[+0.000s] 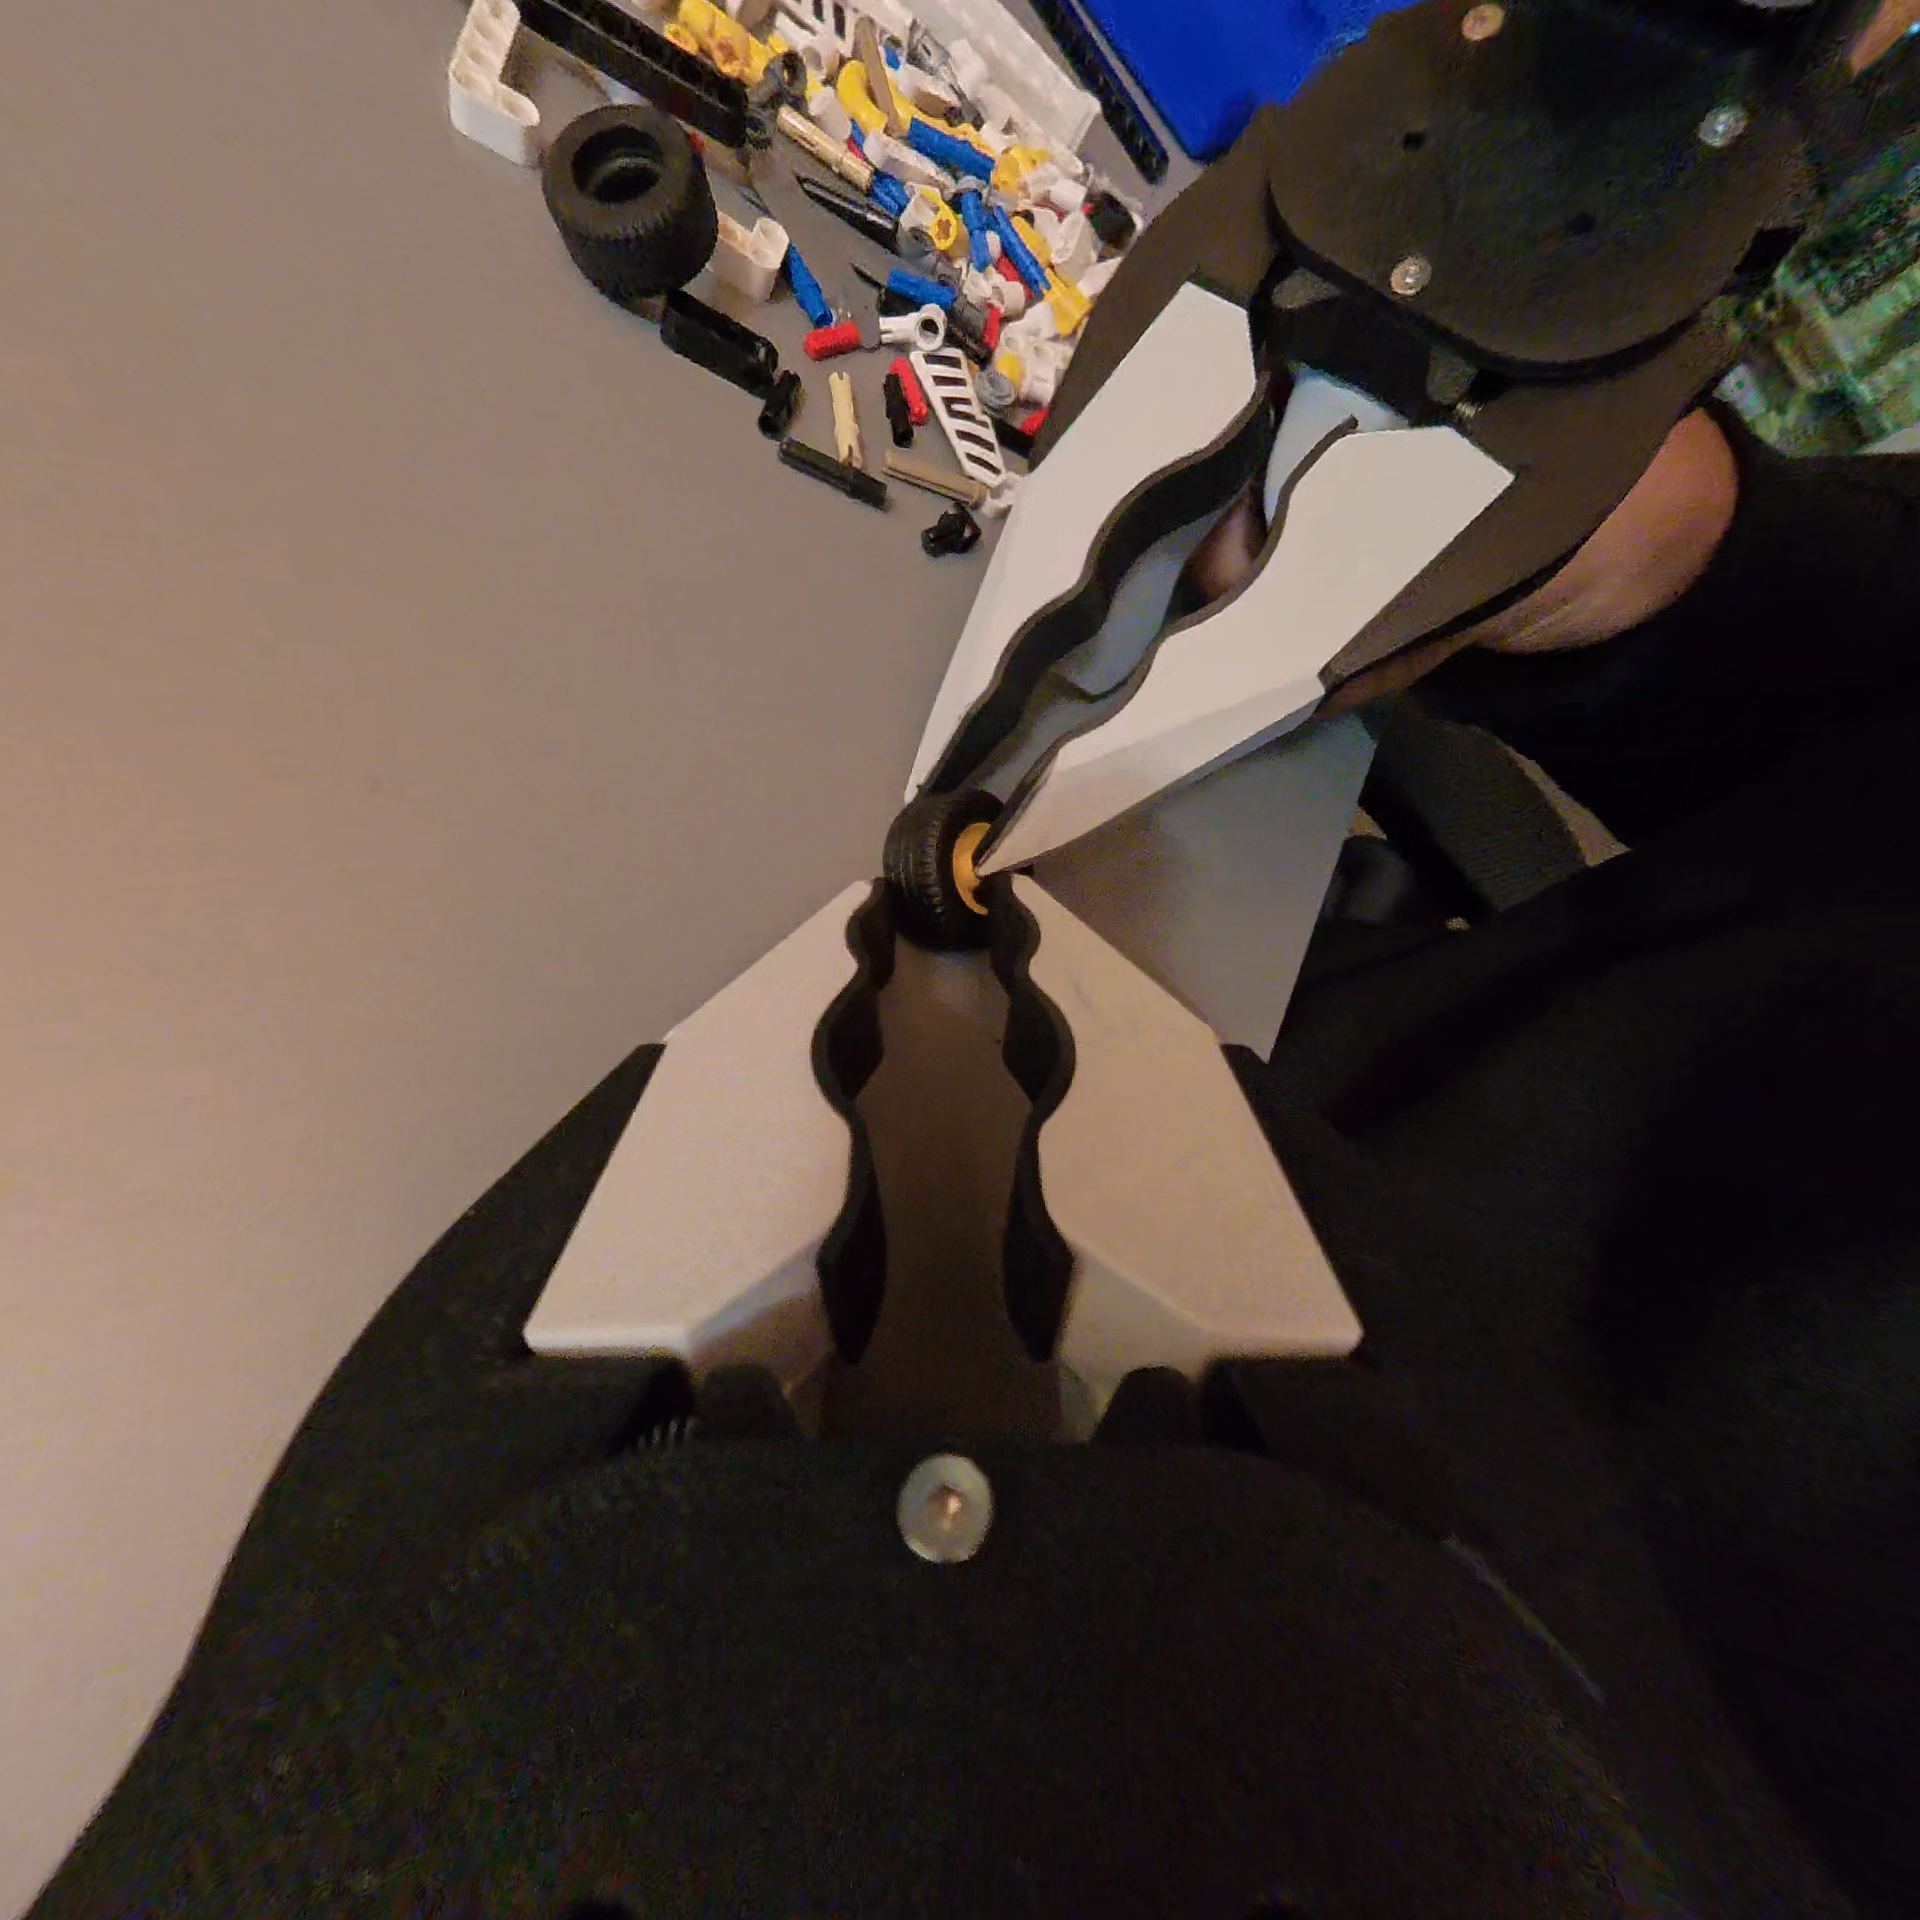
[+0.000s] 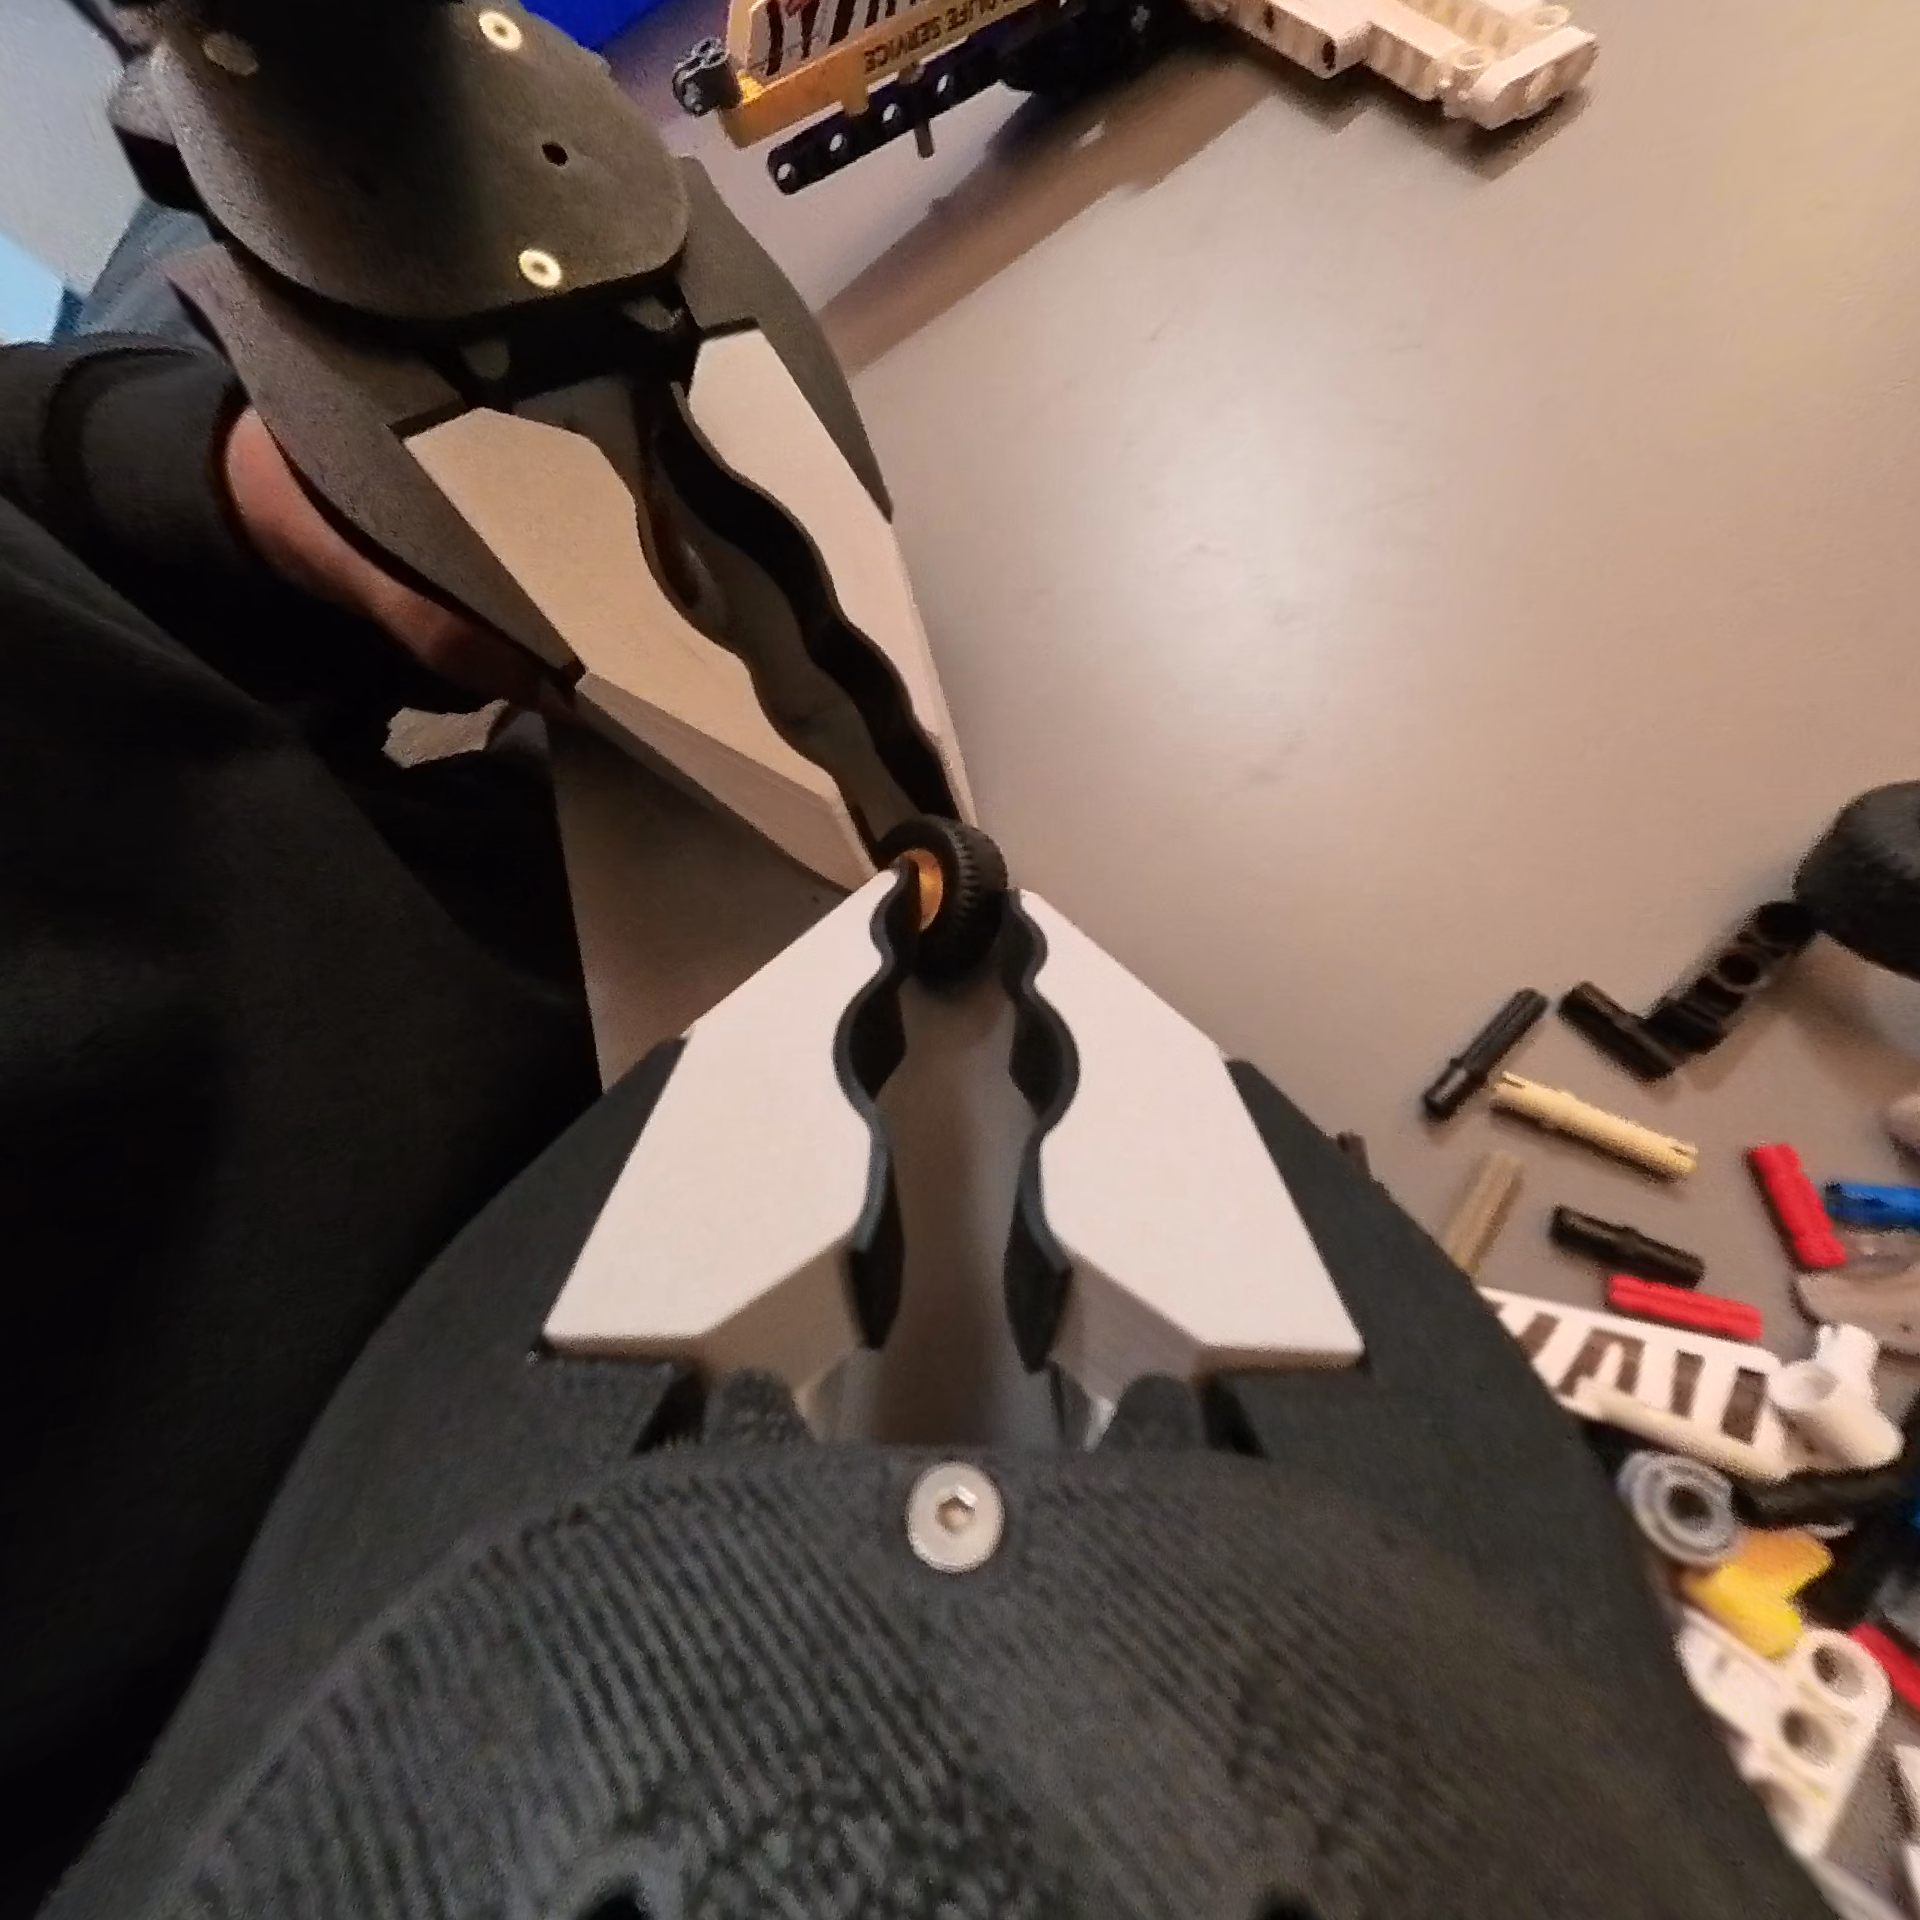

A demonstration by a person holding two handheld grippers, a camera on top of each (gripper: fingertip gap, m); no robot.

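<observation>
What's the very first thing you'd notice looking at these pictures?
A tiny black rubber wheel with a yellow hub, pinched from opposite sides by both grey-and-black grippers, the left gripper and the right gripper, right in the middle, above the grey table. Behind lies a colourful heap of plastic building pieces beside a big black tyre.

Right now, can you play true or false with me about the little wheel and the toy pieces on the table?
1. Both grippers, left and right, pinch one small black tyre. True.
2. The small tyre's hub is blue. False: it is yellow.
3. A bigger black tyre lies by the pile of building pieces. True.
4. The table is green. False: it is grey.
</observation>
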